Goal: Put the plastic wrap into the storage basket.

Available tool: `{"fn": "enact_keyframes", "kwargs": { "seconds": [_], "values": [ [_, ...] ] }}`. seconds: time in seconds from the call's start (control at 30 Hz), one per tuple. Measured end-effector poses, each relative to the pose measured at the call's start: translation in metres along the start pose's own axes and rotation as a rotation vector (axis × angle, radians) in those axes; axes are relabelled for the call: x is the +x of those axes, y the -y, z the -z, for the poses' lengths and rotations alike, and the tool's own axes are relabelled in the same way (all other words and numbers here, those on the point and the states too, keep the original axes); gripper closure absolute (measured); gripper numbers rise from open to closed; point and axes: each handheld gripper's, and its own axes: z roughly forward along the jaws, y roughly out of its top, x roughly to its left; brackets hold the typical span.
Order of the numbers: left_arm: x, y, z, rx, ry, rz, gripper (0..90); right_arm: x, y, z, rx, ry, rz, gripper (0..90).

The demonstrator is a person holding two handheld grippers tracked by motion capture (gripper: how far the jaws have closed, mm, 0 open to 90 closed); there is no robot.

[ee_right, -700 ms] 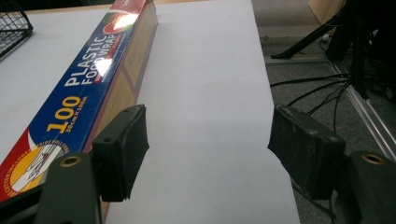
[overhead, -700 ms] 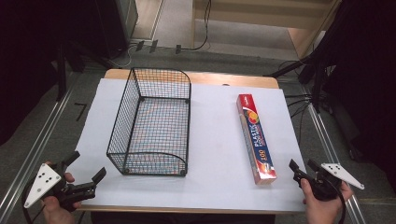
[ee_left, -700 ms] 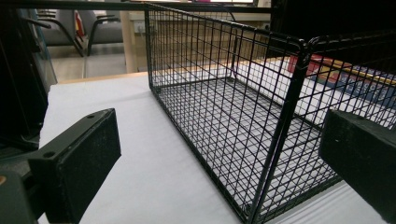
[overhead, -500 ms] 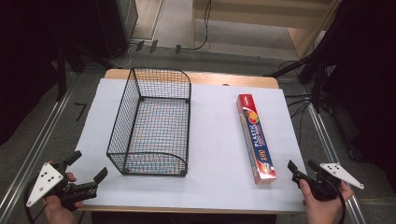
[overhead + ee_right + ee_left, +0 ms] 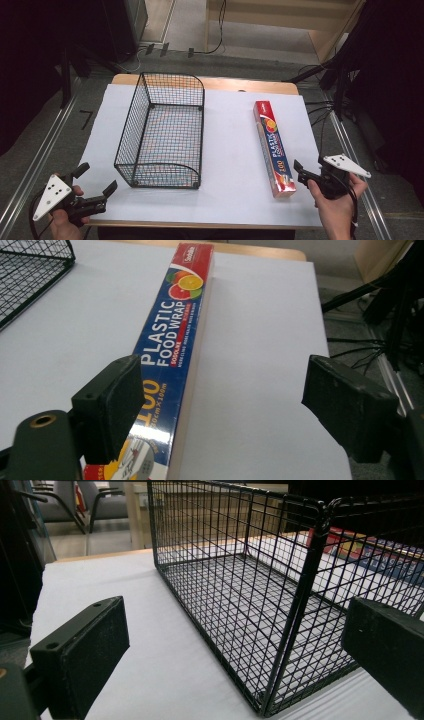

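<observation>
In the high view, the box of food wrap is seen lying flat by the right edge of the tabletop, its long axis running from front edge to back edge, seemingly laid ready beside the wire basket. In the left gripper view, the left gripper is held wide open and empty, aimed at the basket's near corner. In the right gripper view, the right gripper is spread wide and empty over the box's near end, the printed face up.

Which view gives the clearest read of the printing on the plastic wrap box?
The right gripper view: the plastic wrap box lies close, its lettering legible. The high view shows the whole box, with small print. The left gripper view catches only coloured bits behind the wire basket.
</observation>
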Motion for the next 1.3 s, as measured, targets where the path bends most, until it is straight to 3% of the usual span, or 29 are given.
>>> {"fn": "enact_keyframes", "kwargs": {
  "seconds": [0.1, 0.2, 0.27, 0.33, 0.57, 1.07, 1.3],
  "values": [
    [0.0, 0.0, 0.0, 0.002, 0.001, -0.001, 0.0, 0.003, -0.005, -0.005, 0.027, -0.018, -0.004, 25.7],
    [0.0, 0.001, 0.0, 0.006, 0.002, 0.006, 0.0, 0.007, -0.01, -0.014, 0.085, -0.071, -0.032, 30.5],
    [0.0, 0.001, 0.0, 0.008, 0.002, 0.005, 0.0, 0.011, -0.012, -0.022, 0.136, -0.089, -0.02, 30.8],
    [0.0, 0.001, -0.001, 0.011, 0.004, 0.002, 0.0, 0.014, -0.013, -0.029, 0.164, -0.069, -0.007, 30.8],
    [0.001, 0.001, -0.001, 0.007, 0.003, 0.008, 0.0, 0.022, -0.016, -0.054, 0.257, -0.065, -0.033, 30.7],
    [0.001, 0.001, 0.0, 0.006, 0.002, 0.011, 0.0, 0.028, -0.033, -0.082, 0.35, -0.057, -0.071, 30.5],
    [0.001, 0.001, 0.0, 0.006, 0.002, 0.01, 0.0, 0.036, -0.041, -0.092, 0.393, -0.049, -0.061, 31.3]
  ]
}}
